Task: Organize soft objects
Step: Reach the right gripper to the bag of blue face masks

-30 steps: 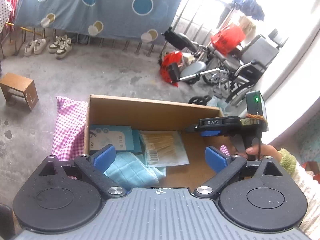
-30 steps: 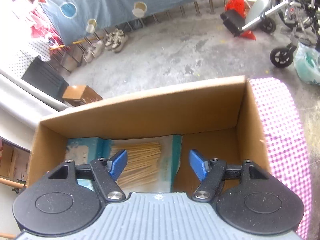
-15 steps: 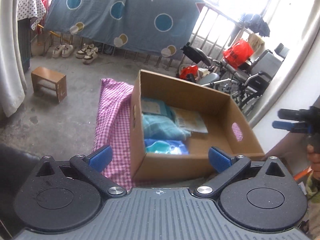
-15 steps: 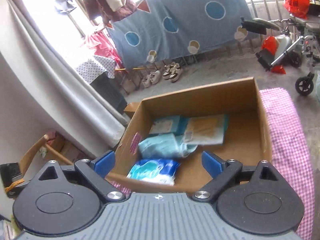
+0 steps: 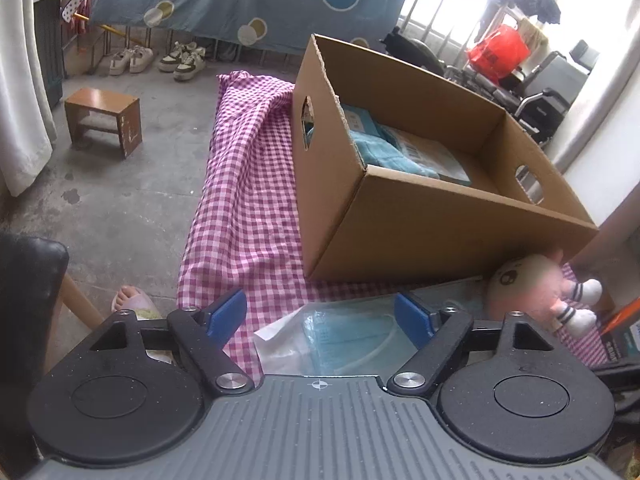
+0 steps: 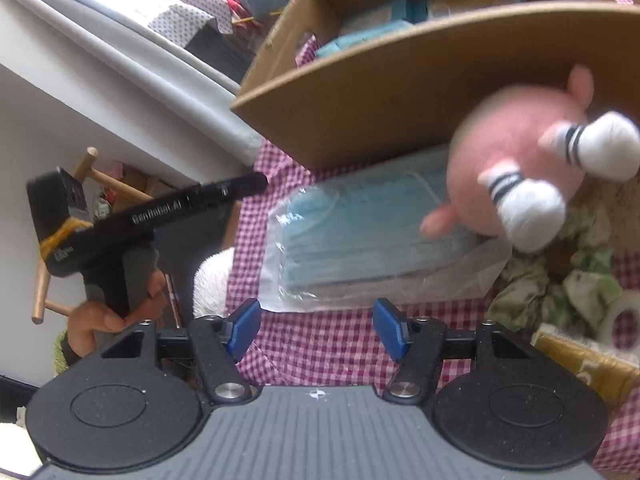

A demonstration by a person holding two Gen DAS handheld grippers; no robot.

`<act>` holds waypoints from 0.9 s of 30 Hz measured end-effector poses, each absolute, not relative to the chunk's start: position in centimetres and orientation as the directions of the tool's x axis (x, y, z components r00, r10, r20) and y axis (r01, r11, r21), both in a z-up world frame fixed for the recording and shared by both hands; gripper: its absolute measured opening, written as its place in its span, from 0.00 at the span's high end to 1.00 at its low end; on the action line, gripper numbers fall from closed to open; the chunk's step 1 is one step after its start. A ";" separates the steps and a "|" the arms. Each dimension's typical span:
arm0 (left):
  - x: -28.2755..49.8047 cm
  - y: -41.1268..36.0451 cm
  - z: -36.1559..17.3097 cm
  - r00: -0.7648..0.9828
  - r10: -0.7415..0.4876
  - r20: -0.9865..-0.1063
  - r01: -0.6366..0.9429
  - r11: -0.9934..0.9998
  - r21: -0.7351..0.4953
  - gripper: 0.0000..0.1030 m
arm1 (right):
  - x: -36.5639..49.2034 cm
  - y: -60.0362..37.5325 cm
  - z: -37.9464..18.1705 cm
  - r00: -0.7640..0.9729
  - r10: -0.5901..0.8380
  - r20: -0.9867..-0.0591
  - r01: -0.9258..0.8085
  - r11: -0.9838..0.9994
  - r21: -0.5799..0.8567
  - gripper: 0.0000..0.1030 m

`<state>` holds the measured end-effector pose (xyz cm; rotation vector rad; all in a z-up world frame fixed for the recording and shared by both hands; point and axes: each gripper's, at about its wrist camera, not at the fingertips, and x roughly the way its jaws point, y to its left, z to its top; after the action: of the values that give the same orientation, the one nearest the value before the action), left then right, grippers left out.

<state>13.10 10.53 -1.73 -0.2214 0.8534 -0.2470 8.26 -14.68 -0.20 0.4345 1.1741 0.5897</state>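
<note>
The step in hand looked like fetching the next soft item for the brown open-topped cardboard box (image 5: 448, 232), which filled the upper right of the left wrist view and already held teal cloth & flat packets. The left gripper (image 5: 320, 314) sat at bottom centre w/ its blue pads spread, having just been closing; the clear plastic bag of light-blue face masks (image 5: 352, 332) lay beneath and ahead of them on the pink-and-white checked cloth (image 5: 248, 200), but no pad pressed on it. The right gripper (image 6: 316, 326) was likewise spread and had just been closing, nothing between its pads; in its view the mask bag (image 6: 360, 240) lay just above them, mid-frame. The pink round plush toy with white striped-sock feet (image 6: 520, 168) rested partly on the bag's right end, touching the box wall. To do it well, prob. best to move the plush first, or pinch the bag at its free left edge, since slick film would likely slip. A low, flat grip on the bag's thick middle should hold better than on the loose film border. The crumpled green-patterned fabric (image 6: 560, 280) at right waited its turn.
</note>
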 end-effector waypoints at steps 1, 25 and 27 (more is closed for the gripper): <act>13.5 10.5 -2.0 0.629 -0.310 -0.713 0.136 0.947 -0.291 0.26 | 8.1 -14.0 -0.8 0.253 0.621 -0.741 -0.201 0.783 0.588 0.37; 15.6 8.5 -4.4 0.406 -0.440 -0.801 0.239 0.897 -0.371 0.24 | 7.6 -15.2 -3.5 0.264 0.599 -0.756 -0.077 0.794 0.602 0.31; 14.6 8.8 -4.5 0.383 -0.456 -0.804 0.232 0.889 -0.394 0.24 | 7.3 -16.1 -3.6 0.264 0.621 -0.738 -0.053 0.774 0.631 0.30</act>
<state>14.65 8.78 -4.47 -0.2306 1.0948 -0.4434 7.35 -16.05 -3.63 0.5492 1.2308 0.4870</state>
